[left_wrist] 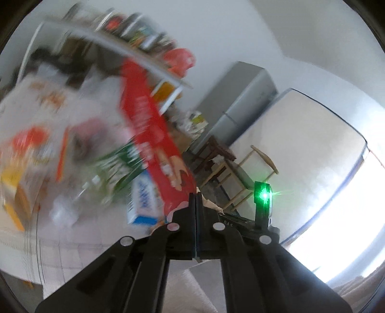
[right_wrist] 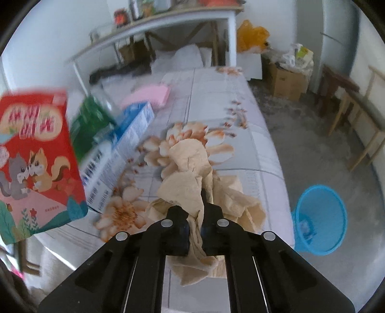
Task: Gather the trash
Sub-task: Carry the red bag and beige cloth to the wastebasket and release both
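Note:
A red snack package (left_wrist: 149, 125) with cartoon squirrels rises slantwise from my left gripper (left_wrist: 196, 196), which is shut on its lower edge. In the right wrist view the same red package (right_wrist: 36, 156) hangs above the bed at the left, blurred. My right gripper (right_wrist: 196, 211) is shut on a crumpled beige paper (right_wrist: 190, 173), which bulges around and above its fingers just over the floral bed sheet (right_wrist: 240, 144). A blue and white carton (right_wrist: 120, 154) and a green box (right_wrist: 89, 122) lie on the bed beside the red package.
A blue mesh waste basket (right_wrist: 320, 216) stands on the grey floor right of the bed. A pink item (right_wrist: 149, 96) lies farther up the bed. Beyond are a white shelf desk (right_wrist: 168, 21), a cardboard box (right_wrist: 288, 77), wooden chairs (right_wrist: 356, 115) and a grey fridge (left_wrist: 240, 101).

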Action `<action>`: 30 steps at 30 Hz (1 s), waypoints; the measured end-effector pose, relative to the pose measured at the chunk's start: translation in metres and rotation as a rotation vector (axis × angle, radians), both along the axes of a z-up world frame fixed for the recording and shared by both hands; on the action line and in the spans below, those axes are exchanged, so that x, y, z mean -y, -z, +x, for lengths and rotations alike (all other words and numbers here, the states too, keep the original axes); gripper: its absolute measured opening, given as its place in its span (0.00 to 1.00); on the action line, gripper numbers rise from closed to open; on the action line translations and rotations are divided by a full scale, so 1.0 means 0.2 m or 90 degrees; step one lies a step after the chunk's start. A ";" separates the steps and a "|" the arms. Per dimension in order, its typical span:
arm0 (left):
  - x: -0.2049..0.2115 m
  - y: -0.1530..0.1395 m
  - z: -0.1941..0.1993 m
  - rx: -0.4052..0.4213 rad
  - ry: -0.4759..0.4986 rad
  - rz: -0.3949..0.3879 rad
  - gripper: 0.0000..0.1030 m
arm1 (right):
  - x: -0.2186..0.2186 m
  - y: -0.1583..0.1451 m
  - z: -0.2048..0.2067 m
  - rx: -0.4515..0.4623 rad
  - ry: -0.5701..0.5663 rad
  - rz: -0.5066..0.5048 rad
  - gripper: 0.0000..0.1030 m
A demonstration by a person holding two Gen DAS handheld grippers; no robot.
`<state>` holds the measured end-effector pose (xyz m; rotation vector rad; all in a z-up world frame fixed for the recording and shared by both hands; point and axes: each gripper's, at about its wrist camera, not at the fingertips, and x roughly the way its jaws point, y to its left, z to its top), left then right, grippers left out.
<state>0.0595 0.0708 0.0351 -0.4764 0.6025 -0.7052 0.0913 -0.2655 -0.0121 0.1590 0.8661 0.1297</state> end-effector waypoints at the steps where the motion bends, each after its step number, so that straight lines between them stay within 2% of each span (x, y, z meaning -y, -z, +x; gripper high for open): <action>1: 0.04 -0.06 -0.01 0.024 0.018 0.008 0.00 | 0.03 -0.03 -0.02 0.011 0.008 0.015 0.05; 5: 0.20 -0.21 -0.07 0.097 0.089 0.027 0.00 | 0.23 -0.17 -0.14 0.059 0.051 0.095 0.05; 9: 0.47 -0.33 -0.05 0.148 0.180 0.042 0.00 | 0.46 -0.25 -0.27 0.096 0.113 0.131 0.05; 12: 0.73 -0.36 0.02 0.161 0.251 0.059 0.00 | 0.64 -0.25 -0.35 0.110 0.176 0.143 0.05; 15: 1.03 -0.33 0.13 0.136 0.319 0.083 0.00 | 0.86 -0.19 -0.41 0.101 0.249 0.173 0.05; 19: 1.45 -0.22 0.27 0.107 0.381 0.151 0.00 | 1.16 0.00 -0.42 0.073 0.326 0.267 0.05; 25: 2.16 0.17 0.44 0.029 0.454 0.315 0.00 | 1.53 0.36 -0.31 0.005 0.431 0.380 0.05; 30: 2.57 0.50 0.55 0.004 0.456 0.418 0.00 | 1.75 0.66 -0.20 -0.050 0.503 0.434 0.06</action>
